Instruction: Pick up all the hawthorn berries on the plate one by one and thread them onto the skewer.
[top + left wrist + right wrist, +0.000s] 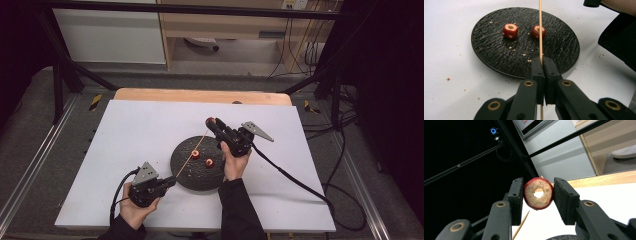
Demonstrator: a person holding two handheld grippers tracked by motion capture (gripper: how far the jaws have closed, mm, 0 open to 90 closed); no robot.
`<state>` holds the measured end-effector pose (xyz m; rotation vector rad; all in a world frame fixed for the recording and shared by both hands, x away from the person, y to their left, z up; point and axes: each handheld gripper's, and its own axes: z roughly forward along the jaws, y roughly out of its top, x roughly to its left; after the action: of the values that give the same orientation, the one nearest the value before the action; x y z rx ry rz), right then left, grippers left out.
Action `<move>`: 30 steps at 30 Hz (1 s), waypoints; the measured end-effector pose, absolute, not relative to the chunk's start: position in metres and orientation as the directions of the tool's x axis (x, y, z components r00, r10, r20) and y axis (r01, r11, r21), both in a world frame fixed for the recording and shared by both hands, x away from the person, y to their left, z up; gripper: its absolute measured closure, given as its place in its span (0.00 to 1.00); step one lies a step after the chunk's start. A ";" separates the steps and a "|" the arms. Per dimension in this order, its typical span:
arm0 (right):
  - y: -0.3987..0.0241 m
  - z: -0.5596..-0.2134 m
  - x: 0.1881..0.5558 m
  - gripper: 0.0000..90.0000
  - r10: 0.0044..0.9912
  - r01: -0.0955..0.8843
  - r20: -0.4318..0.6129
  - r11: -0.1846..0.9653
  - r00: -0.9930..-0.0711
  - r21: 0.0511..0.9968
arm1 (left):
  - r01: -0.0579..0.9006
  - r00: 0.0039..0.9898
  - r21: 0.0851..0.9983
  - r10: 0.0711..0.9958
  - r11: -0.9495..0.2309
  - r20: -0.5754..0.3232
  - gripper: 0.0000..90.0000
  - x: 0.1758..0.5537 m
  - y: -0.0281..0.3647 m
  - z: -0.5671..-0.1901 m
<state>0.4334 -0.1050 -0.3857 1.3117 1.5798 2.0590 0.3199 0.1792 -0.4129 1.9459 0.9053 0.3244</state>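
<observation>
A thin wooden skewer (540, 30) is clamped between the closed jaws of the left gripper (542, 61), near the front left of the white desk (130, 125). From there the skewer is seen slanting up and across the round black plate (182, 167) toward the right gripper (212, 123). In the right gripper view, a red-skinned fruit slice (538, 193) with a hole bored through its pale centre is pinched between the jaws, which are closed onto its two sides; it is held up above the desk, beyond the far edge of the plate. The pointed end of the skewer is seen just below and to the left of that slice, apart from it. On the plate, two more cored fruit pieces (510, 30) (537, 32) are left lying side by side, near each other but not touching, with pale crumbs scattered around them. In the left gripper view the skewer passes in front of the right-hand piece. Both grippers are held in the person's hands, cables trailing off over the desk.
</observation>
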 end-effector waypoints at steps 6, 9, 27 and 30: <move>-0.104 -0.387 0.433 0.68 0.643 0.318 0.509 -0.399 -0.572 0.860 | 0.470 0.687 0.838 0.711 -0.278 -0.150 0.98 0.321 0.178 -0.414; -0.104 -0.387 0.433 0.68 0.641 0.322 0.512 -0.399 -0.571 0.859 | 0.475 0.681 0.838 0.716 -0.269 -0.156 0.98 0.321 0.178 -0.413; -0.100 -0.391 0.431 0.68 0.637 0.318 0.516 -0.407 -0.573 0.856 | 0.520 0.636 0.830 0.741 -0.202 -0.218 0.98 0.321 0.164 -0.411; -0.100 -0.391 0.431 0.68 0.637 0.317 0.517 -0.409 -0.572 0.856 | 0.521 0.628 0.832 0.747 -0.194 -0.219 0.98 0.319 0.161 -0.411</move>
<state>0.4307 -0.1001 -0.3914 1.3162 1.5602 2.0819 0.3191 0.1610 -0.4107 1.8625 1.0122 0.2873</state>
